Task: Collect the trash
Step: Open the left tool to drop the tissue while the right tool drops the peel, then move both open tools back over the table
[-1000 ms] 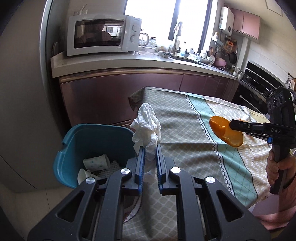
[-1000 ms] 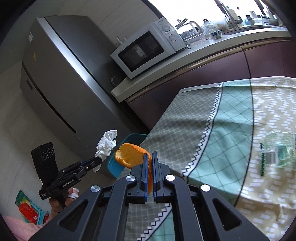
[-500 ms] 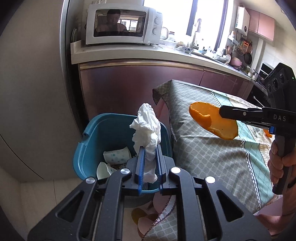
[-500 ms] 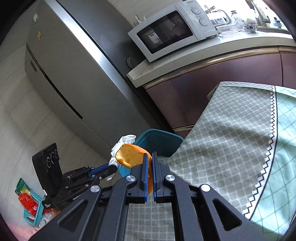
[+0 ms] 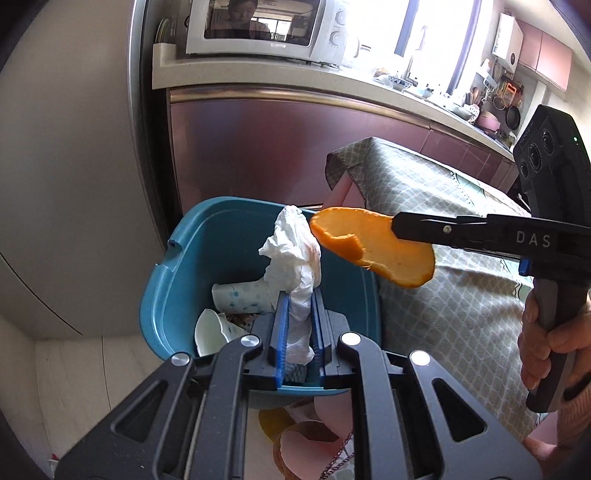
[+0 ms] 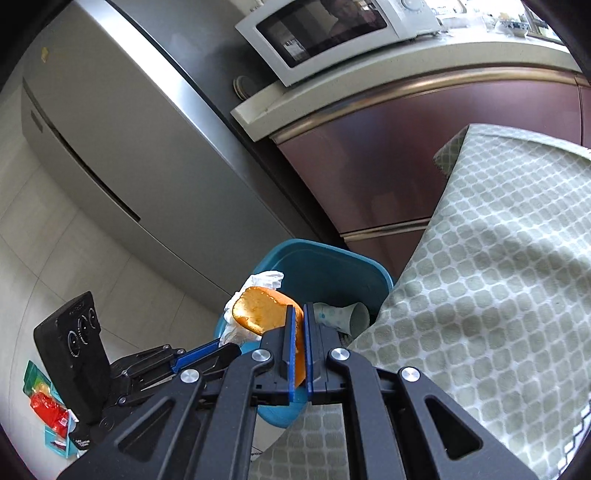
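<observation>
Orange peel (image 5: 373, 249) clamped in "DAS"-marked right tool (image 6: 300, 328), white tissue (image 5: 295, 266) pinched in left tool (image 5: 298, 325), above blue bin (image 5: 162, 280).

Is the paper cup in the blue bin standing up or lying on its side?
Lying on its side. The paper cup rests tipped inside the blue bin, its open mouth facing sideways toward the tablecloth.

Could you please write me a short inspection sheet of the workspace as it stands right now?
Surface: table under a checked tablecloth.
Job's things: blue bin on the floor holds paper cups; crumpled tissue and orange peel held over it.
Clutter: coloured packets on the floor.
Grippers: left gripper shut on tissue; right gripper shut on peel.
Cables: nothing seen.
Surroundings: microwave, fridge, maroon cabinets.
</observation>
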Demonstrator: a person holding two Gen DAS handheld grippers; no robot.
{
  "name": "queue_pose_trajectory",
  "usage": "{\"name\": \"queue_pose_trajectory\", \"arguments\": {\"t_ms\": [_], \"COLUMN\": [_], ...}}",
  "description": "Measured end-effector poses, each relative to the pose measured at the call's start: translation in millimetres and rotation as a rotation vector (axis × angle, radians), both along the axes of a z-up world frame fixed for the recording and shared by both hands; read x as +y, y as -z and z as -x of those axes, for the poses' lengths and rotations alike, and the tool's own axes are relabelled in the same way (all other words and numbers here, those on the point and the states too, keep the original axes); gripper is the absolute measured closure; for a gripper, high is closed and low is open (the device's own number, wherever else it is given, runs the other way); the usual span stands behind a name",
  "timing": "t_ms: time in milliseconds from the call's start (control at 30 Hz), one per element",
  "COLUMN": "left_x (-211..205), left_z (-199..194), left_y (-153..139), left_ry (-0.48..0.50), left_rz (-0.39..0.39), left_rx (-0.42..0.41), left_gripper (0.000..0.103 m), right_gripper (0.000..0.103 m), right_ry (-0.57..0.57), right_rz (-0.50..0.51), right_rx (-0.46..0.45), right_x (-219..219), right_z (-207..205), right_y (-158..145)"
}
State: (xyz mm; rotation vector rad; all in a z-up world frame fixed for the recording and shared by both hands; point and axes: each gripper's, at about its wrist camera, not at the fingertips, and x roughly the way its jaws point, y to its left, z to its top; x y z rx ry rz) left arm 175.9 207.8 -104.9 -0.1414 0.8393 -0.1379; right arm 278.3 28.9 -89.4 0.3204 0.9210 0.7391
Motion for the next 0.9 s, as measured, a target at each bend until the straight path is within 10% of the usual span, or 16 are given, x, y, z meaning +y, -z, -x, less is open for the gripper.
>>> {"name": "queue_pose_trajectory", "arguments": {"t_ms": [900], "left_x": [-26], "left_z": [-42], "left_y": [59], "left_ry": [0.049], "left_rz": [0.011], "left_rx": [0.12], "left_gripper": [0.088], "right_gripper": [0.093], "right_ry": [0.034], "right_rz": [0.006], "right_rx": [0.033], "right_x": [-12], "right_z": [1], "right_y": [16]}}
